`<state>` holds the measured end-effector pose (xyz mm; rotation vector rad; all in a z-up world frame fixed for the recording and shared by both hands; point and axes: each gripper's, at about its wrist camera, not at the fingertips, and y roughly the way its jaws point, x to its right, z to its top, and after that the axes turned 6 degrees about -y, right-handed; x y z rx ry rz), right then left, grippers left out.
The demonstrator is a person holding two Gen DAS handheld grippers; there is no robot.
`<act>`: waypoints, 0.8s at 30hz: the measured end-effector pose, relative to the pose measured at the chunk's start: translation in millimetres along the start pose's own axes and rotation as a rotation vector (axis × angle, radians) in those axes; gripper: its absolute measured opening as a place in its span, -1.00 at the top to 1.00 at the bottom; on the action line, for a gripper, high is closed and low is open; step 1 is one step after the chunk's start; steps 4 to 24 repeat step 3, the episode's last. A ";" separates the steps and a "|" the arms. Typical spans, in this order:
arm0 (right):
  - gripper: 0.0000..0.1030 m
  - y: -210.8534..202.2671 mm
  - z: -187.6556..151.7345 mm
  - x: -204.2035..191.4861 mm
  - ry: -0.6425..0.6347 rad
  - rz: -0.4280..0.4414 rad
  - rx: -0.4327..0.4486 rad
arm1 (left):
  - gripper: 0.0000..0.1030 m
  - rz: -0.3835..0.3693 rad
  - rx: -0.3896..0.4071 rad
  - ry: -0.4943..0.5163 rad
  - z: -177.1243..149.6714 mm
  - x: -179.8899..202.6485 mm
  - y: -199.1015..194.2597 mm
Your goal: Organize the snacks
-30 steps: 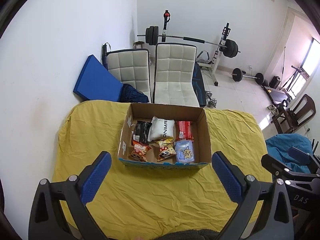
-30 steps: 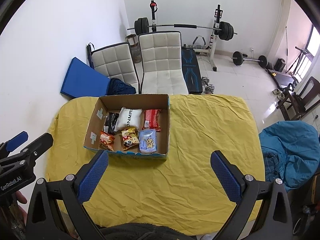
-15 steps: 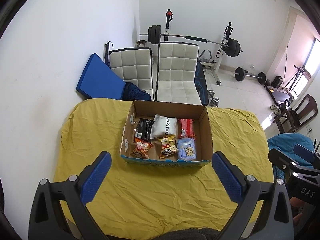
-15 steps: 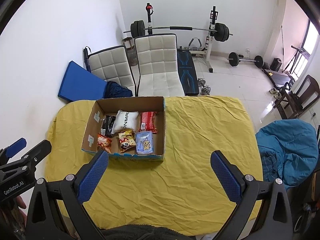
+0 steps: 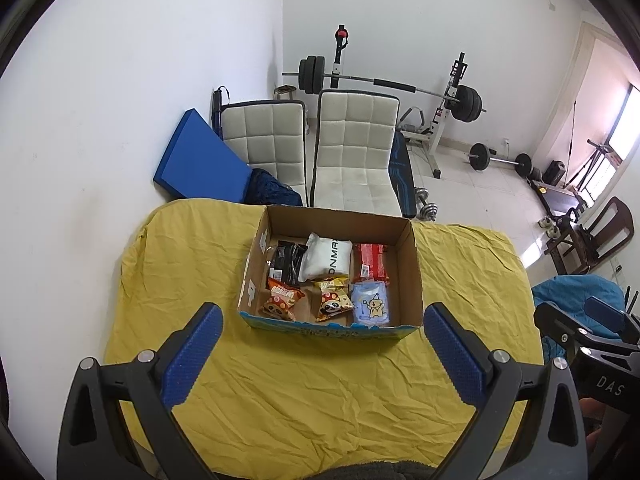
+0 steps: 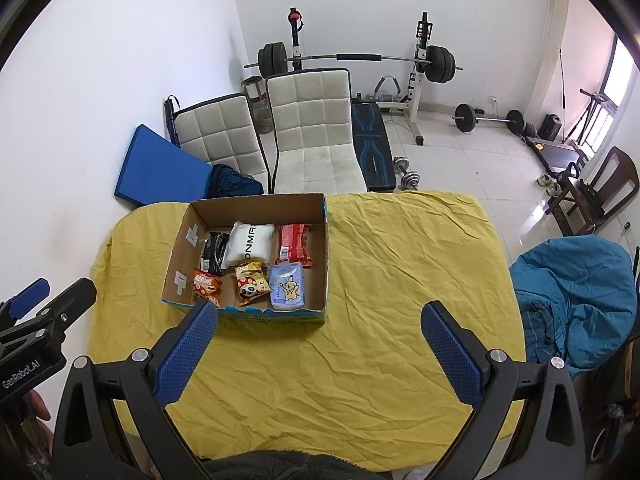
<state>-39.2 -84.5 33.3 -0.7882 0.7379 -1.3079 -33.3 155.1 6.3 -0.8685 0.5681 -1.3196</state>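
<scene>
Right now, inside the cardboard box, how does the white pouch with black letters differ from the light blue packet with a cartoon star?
The white pouch with black letters lies in the far row; the light blue packet with a cartoon star lies in the near row, by the front wall. The white pouch looks puffier and larger; the blue packet looks flatter. One carries only text, the other a drawing. Both lie flat in the open cardboard box.

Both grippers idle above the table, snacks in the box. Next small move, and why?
Probably lower the left gripper toward the cardboard box: it sits centred in that view, both grippers hang open and empty, and the near-row panda packet lies unobstructed. The right gripper is offset to the side.
</scene>
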 end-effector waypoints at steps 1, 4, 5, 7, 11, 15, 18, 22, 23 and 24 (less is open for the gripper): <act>-1.00 -0.1 -0.1 -0.4 -0.003 -0.001 0.000 | -1.00 0.001 0.003 -0.002 -0.5 0.6 -1.2; -1.00 -0.1 -0.3 -0.2 -0.002 0.000 0.000 | -1.00 0.000 0.007 -0.004 -0.3 1.6 -2.7; -1.00 -0.1 -0.3 -0.2 -0.002 0.000 0.000 | -1.00 0.000 0.007 -0.004 -0.3 1.6 -2.7; -1.00 -0.1 -0.3 -0.2 -0.002 0.000 0.000 | -1.00 0.000 0.007 -0.004 -0.3 1.6 -2.7; -1.00 -0.1 -0.3 -0.2 -0.002 0.000 0.000 | -1.00 0.000 0.007 -0.004 -0.3 1.6 -2.7; -1.00 -0.1 -0.3 -0.2 -0.002 0.000 0.000 | -1.00 0.000 0.007 -0.004 -0.3 1.6 -2.7; -1.00 -0.1 -0.3 -0.2 -0.002 0.000 0.000 | -1.00 0.000 0.007 -0.004 -0.3 1.6 -2.7; -1.00 -0.1 -0.3 -0.2 -0.002 0.000 0.000 | -1.00 0.000 0.007 -0.004 -0.3 1.6 -2.7; -1.00 -0.1 -0.3 -0.2 -0.002 0.000 0.000 | -1.00 0.000 0.007 -0.004 -0.3 1.6 -2.7; -1.00 -0.1 -0.3 -0.2 -0.002 0.000 0.000 | -1.00 0.000 0.007 -0.004 -0.3 1.6 -2.7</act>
